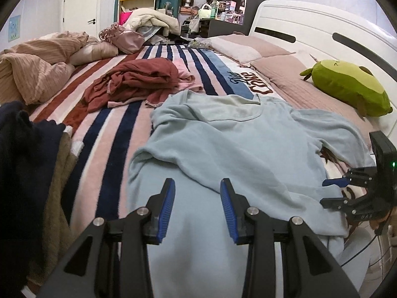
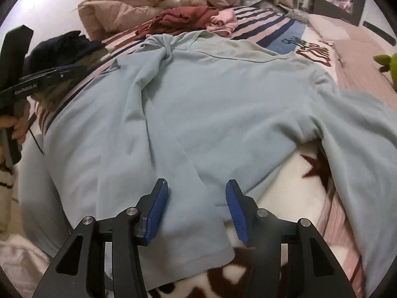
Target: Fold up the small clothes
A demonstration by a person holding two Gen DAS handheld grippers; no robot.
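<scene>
In the left wrist view, the left gripper (image 1: 197,186) hangs over the near hem of a light blue sweatshirt (image 1: 238,144) with its blue-padded jaws apart and nothing between them. The sweatshirt lies flat on a striped blanket (image 1: 116,134), its long axis running from near to far, the neckline at the far end and the hem toward the camera; one sleeve is folded diagonally across the body. Brown lettering on the blanket, beyond the collar, reads partly as "Coke", with dark script above it too small to make out. A heap of maroon clothes (image 1: 134,82) lies far left of the sweatshirt, and a green plush toy (image 1: 347,89) rests at the far right. The right gripper (image 1: 332,191) shows at the right edge, jaws apart. In the right wrist view, the right gripper (image 2: 197,191) is open, its jaws straddling the cuff end of the folded sleeve (image 2: 198,223) without closing on it. The sweatshirt (image 2: 223,94) again points collar-away. The left gripper (image 2: 49,74) appears at the left edge, its side printed with white lettering too blurred to read surely.
</scene>
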